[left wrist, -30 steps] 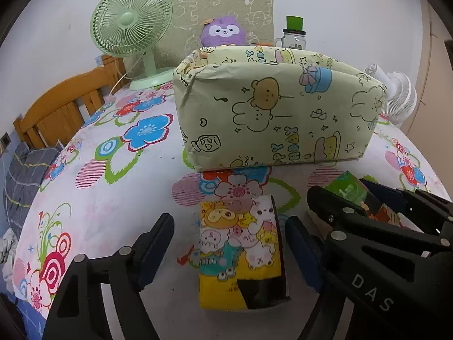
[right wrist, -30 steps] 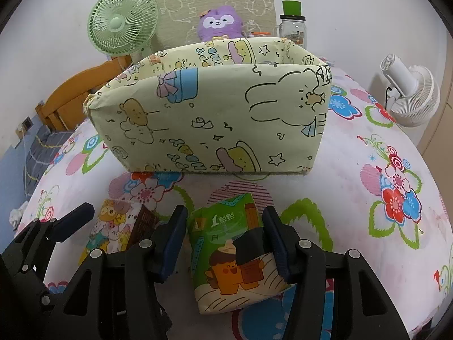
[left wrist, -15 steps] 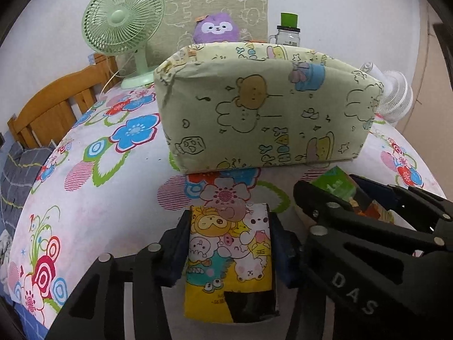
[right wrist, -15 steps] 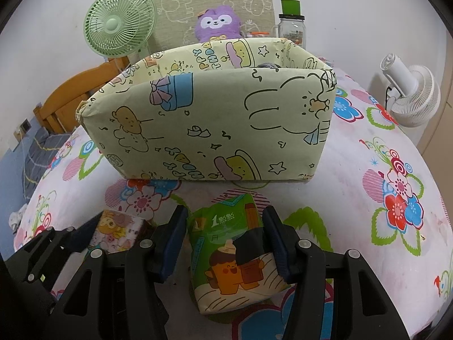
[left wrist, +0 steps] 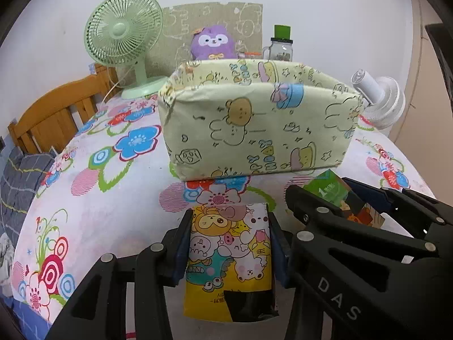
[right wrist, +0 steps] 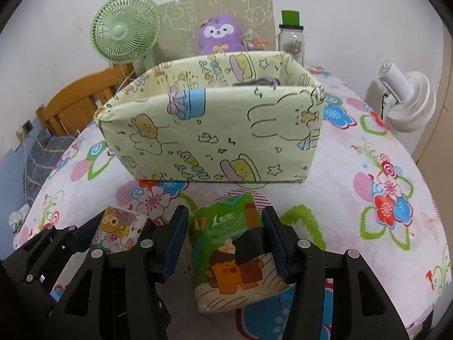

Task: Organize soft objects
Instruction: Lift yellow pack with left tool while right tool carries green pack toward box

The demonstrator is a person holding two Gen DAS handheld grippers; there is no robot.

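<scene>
A yellow cartoon-print tissue pack (left wrist: 229, 255) sits between the blue pads of my left gripper (left wrist: 229, 221). The jaws are still closing and both pads press its sides. My right gripper (right wrist: 225, 218) is shut on a green tissue pack (right wrist: 229, 255), which also shows at the right of the left wrist view as the green pack (left wrist: 329, 191). The yellow pack (right wrist: 119, 232) appears at lower left in the right wrist view. Just beyond both stands an open pale green cartoon-print fabric box (left wrist: 254, 130) (right wrist: 212, 141), with something dark inside at its far right.
Both packs are over a floral tablecloth (right wrist: 354, 226) on a round table. Behind the box stand a green fan (left wrist: 124, 42), a purple plush (right wrist: 222, 35) and a green-lidded jar (right wrist: 291, 39). A white fan (right wrist: 405, 99) is at the right, a wooden chair (left wrist: 56, 110) at the left.
My left gripper's jaws came in from wide apart onto the yellow pack. The right gripper kept its hold on the green pack. The box's inside now shows in the left wrist view.
</scene>
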